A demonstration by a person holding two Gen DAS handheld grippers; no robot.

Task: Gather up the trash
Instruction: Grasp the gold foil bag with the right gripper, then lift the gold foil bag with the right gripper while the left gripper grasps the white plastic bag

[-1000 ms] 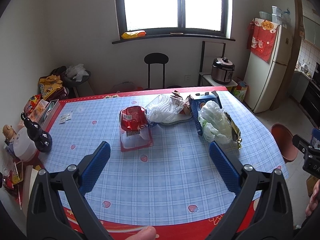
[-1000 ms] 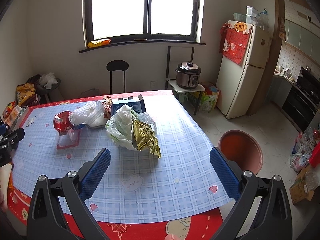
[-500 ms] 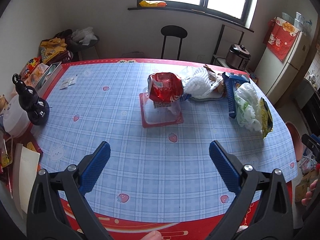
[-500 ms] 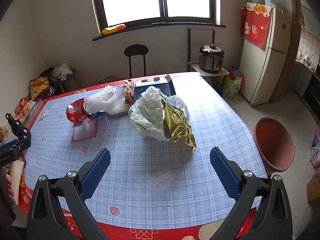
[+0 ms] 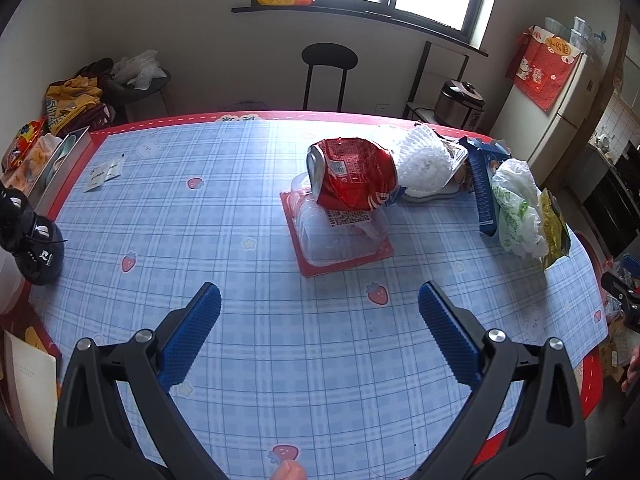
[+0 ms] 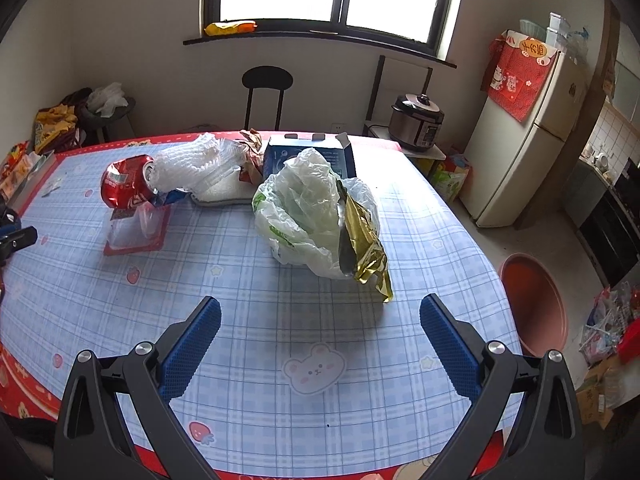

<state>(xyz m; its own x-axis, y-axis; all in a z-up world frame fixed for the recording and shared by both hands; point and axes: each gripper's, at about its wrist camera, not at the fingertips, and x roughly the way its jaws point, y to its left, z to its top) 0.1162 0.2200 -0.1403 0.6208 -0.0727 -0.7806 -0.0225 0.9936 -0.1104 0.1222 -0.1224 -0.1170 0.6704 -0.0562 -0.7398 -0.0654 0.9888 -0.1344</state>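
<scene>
Trash lay clustered toward the far-right part of the table [image 5: 240, 360], on a blue plaid cloth w/ red border. Crushed red can [image 5: 352, 178] rested on top of a clear plastic tray [image 5: 340, 236] w/ red rim. Just behind the can, white foam netting [image 5: 424, 158] sat against it, w/ a blue carton [image 5: 482, 184] to its right. Crumpled white plastic bag [image 6: 308, 208] and gold foil wrapper [image 6: 364, 248] touched each other in front of the carton.

Left gripper [image 5: 319, 312] hung over bare cloth, near the tray's front edge but apart from it; jaws spread wide, nothing between them. Right gripper [image 6: 320, 320] was also spread wide & empty, above the cloth near the foil wrapper, no contact.

Red-brown basin [image 6: 534, 304] sat on the floor off the table's right side.
</scene>
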